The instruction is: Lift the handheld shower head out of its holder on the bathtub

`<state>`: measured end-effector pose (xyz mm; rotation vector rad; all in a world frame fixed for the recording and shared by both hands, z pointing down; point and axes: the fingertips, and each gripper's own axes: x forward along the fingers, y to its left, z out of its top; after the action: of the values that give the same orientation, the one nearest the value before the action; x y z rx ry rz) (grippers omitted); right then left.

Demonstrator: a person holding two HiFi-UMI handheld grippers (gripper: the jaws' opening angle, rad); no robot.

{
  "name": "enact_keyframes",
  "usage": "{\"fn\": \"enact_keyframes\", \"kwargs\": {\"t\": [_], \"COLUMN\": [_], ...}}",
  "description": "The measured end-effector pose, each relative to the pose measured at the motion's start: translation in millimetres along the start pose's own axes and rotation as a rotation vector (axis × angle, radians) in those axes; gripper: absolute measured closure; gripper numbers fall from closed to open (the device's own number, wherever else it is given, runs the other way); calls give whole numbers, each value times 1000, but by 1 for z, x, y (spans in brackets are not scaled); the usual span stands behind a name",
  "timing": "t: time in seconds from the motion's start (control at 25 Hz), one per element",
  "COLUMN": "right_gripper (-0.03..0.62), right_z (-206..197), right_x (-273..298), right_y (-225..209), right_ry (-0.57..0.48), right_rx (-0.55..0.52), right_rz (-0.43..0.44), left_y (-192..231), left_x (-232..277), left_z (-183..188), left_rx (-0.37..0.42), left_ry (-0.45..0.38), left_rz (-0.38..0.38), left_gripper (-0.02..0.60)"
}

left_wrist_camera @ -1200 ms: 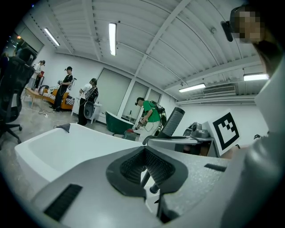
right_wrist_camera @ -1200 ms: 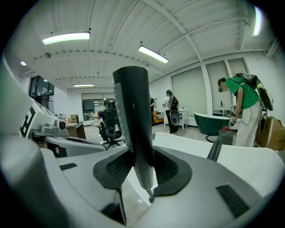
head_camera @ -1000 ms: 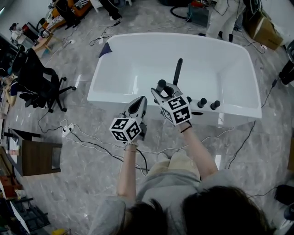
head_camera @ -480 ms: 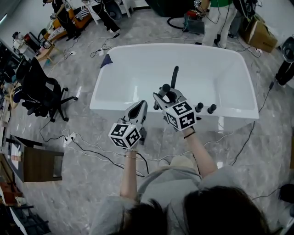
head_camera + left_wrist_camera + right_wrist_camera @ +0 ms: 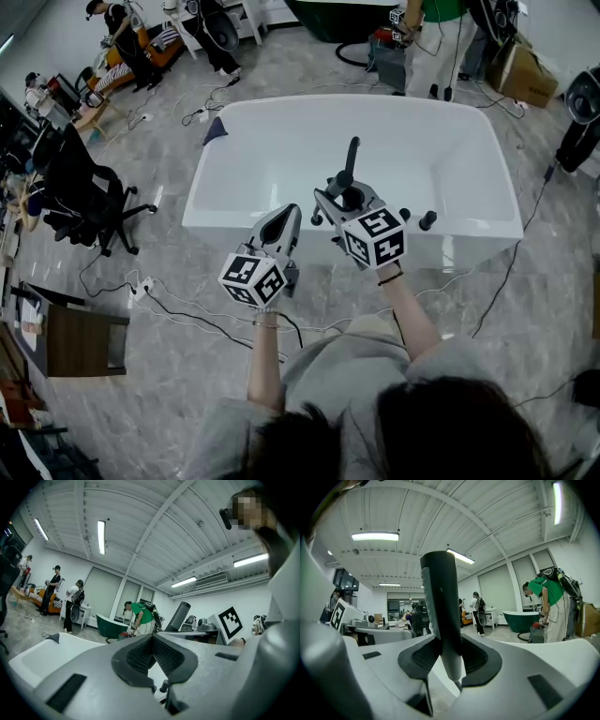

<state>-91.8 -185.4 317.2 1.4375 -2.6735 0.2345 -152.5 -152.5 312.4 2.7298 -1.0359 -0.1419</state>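
Where right gripper (image 5: 451, 662) clamps, showerhead (image 5: 440, 606) narrows.

Seen from my head the room is bright and evenly lit, the white bathtub (image 5: 281, 159) close to washed out and the glossy floor (image 5: 169, 375) giving back soft glints, with only faint shadows under things. Both gripper views bow hard toward a dark round rim, the ceiling strip lights (image 5: 101, 536) flare to plain white, and the body of my left gripper (image 5: 152, 641) right at the lens looks soft, perhaps out of focus.
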Motion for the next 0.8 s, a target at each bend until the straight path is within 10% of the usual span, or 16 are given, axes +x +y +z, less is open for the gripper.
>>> {"fn": "enact_keyframes", "kwargs": {"t": [0.8], "right_gripper": [462], "right_z": [16], "right_x": [-18], "right_y": [15], "right_ry": [-78], "right_rx": [39], "right_rz": [-22], "left_y": [-9], "left_x": [-9], "left_z": [16], "left_rx": [45], "left_ry": [-19], "left_rz": [-34], "left_gripper": [575]}}
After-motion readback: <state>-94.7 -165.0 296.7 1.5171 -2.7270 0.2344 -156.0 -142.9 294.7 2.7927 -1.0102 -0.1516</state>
